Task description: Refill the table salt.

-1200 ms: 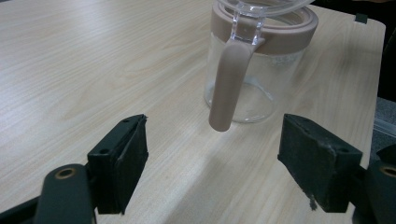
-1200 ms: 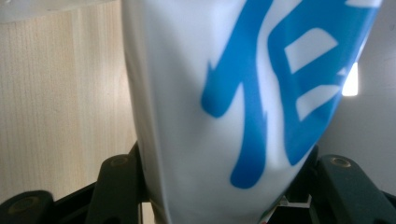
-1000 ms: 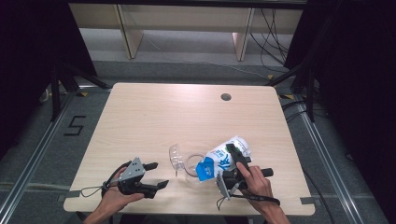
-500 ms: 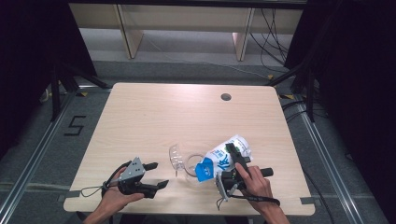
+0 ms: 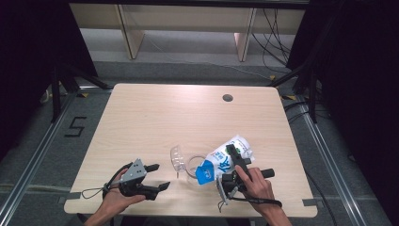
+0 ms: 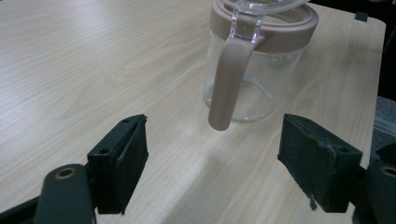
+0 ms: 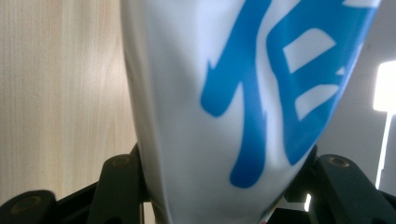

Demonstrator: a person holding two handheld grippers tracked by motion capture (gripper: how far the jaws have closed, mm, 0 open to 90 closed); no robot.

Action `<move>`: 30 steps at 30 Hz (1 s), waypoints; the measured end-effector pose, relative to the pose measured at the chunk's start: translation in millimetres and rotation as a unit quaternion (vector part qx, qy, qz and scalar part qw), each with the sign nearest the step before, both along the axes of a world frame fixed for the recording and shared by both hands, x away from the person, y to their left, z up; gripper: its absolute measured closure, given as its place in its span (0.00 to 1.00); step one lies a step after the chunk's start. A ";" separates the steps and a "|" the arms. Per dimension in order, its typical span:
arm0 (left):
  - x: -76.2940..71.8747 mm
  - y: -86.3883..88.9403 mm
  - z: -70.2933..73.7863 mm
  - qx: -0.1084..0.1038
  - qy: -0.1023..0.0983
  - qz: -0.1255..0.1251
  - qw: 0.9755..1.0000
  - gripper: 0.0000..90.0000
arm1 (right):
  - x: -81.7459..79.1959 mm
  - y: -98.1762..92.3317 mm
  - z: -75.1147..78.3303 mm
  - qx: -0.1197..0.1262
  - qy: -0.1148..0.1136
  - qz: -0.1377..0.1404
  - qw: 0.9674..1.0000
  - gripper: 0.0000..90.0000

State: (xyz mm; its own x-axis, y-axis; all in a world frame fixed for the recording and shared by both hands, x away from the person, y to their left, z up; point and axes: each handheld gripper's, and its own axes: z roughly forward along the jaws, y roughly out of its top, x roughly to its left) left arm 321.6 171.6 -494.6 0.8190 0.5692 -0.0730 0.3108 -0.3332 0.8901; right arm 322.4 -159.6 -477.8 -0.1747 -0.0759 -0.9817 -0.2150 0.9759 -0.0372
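Near the surface's [image 5: 155, 113] front-left corner, left tool [image 5: 157, 176] hovering with jaws spread, gripping nothing, aiming at the clear jug [image 6: 254, 70] by the front edge's middle. Toward the front-right, right tool [image 7: 219, 186] pinching the white-and-blue pouch [image 5: 225, 159], tilting it over the jug.
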 end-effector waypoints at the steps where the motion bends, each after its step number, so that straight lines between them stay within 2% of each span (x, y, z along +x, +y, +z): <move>1: -0.9 -0.6 -0.4 -0.005 0.007 0.003 1.000 0.26 | -0.8 -0.2 -1.6 0.006 0.004 -0.006 1.000 0.54; 5: -1.3 -0.4 0.0 -0.009 0.007 0.003 1.000 0.26 | -0.3 -0.1 -1.8 0.002 -0.002 -0.004 1.000 0.54; 6: -0.8 0.2 0.2 -0.005 0.006 0.001 1.000 0.26 | 0.6 0.6 0.9 -0.018 -0.010 0.005 1.000 0.54; 7: -1.6 -0.7 -0.1 -0.011 0.009 0.004 1.000 0.26 | 0.4 0.0 -0.6 -0.007 -0.008 0.001 1.000 0.54; 9: -0.3 0.2 0.6 -0.001 -0.003 -0.005 1.000 0.26 | 0.4 0.3 -0.3 -0.011 -0.007 0.000 1.000 0.54; 11: -0.8 -0.2 0.5 -0.001 -0.001 -0.003 1.000 0.26 | 0.4 0.9 -0.2 -0.013 -0.009 0.001 1.000 0.54; 13: -0.4 0.2 0.9 0.001 -0.003 -0.006 1.000 0.26 | -1.4 0.4 -3.6 0.005 -0.006 -0.010 1.000 0.54; 15: -0.4 0.2 0.9 0.000 -0.002 -0.006 1.000 0.26 | 1.5 1.9 1.1 -0.021 -0.024 0.018 0.999 0.54; 17: -0.4 0.3 0.9 0.000 -0.002 -0.007 1.000 0.26 | 1.9 2.2 1.1 -0.025 -0.022 0.018 0.999 0.54; 19: -0.5 0.3 0.9 0.000 -0.001 -0.006 1.000 0.26 | 0.0 0.9 -4.0 0.005 -0.013 -0.001 1.000 0.54; 20: -0.7 0.2 0.9 0.000 -0.001 -0.005 1.000 0.26 | 0.2 2.6 1.4 -0.033 -0.020 0.005 0.999 0.54; 22: -0.3 0.3 0.9 0.001 -0.003 -0.007 1.000 0.26 | -0.6 2.0 -1.7 -0.009 -0.014 -0.005 1.000 0.54; 26: -0.8 -0.1 0.8 0.000 -0.001 -0.005 1.000 0.26 | 0.0 2.3 -1.2 -0.015 -0.014 -0.001 1.000 0.55; 27: -0.7 -0.1 0.8 0.000 -0.001 -0.005 1.000 0.26 | 0.9 3.2 1.7 -0.035 -0.022 0.010 0.999 0.55; 28: -0.9 -0.2 0.6 -0.001 -0.001 -0.003 1.000 0.26 | 1.0 3.6 2.8 -0.042 -0.026 0.012 0.999 0.55; 30: -0.7 -0.1 0.6 -0.001 -0.002 -0.004 1.000 0.26 | 1.2 3.1 0.9 -0.029 -0.022 0.010 0.999 0.55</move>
State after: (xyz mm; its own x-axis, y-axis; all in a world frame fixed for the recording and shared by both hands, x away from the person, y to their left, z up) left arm 320.8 171.5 -494.0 0.8236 0.5627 -0.0709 0.3050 -0.3341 0.8918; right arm 323.6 -156.5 -476.8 -0.1302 -0.1365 -0.9820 -0.2314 0.9673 -0.1038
